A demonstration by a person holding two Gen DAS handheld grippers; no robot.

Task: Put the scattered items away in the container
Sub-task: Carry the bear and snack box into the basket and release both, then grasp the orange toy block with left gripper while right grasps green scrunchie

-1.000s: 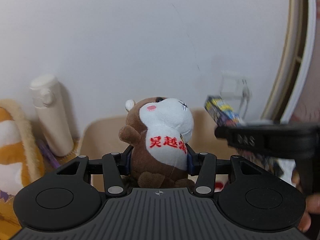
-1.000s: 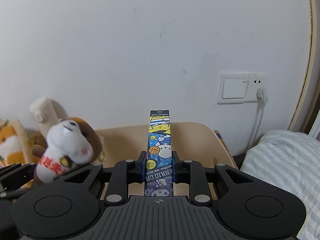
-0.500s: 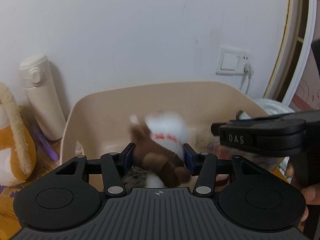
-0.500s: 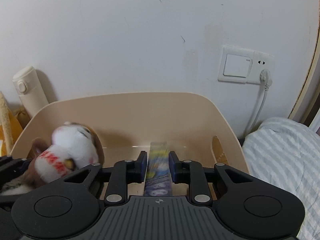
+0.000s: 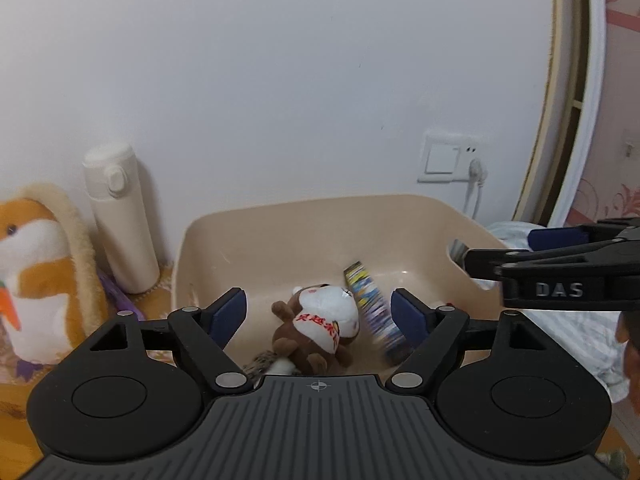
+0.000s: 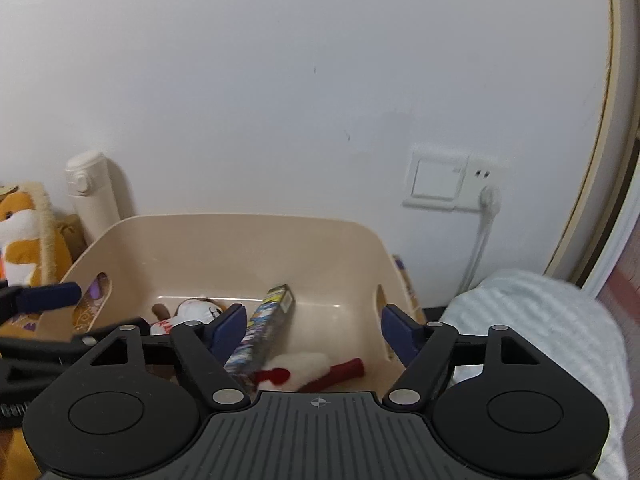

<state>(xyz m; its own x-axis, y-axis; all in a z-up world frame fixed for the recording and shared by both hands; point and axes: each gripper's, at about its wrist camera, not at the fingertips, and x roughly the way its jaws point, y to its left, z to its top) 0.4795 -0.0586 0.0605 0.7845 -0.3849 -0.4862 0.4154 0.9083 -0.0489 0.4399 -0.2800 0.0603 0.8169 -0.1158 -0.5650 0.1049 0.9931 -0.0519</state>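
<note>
Both grippers are over the beige bin (image 5: 320, 216) right now. The left gripper (image 5: 320, 312) has its jaws spreading wide; the brown plush (image 5: 320, 320) sits in the bin between them, touching neither pad. The right gripper (image 6: 310, 324) is opening too, and the cartoon-print box (image 6: 264, 328) lies tilted in the bin beside its left pad, top end pointing to 1 o'clock. A red-and-white fuzzy toy (image 6: 308, 370) lies just right of it. A cream bottle (image 5: 120, 216) stands outside at 10 o'clock.
</note>
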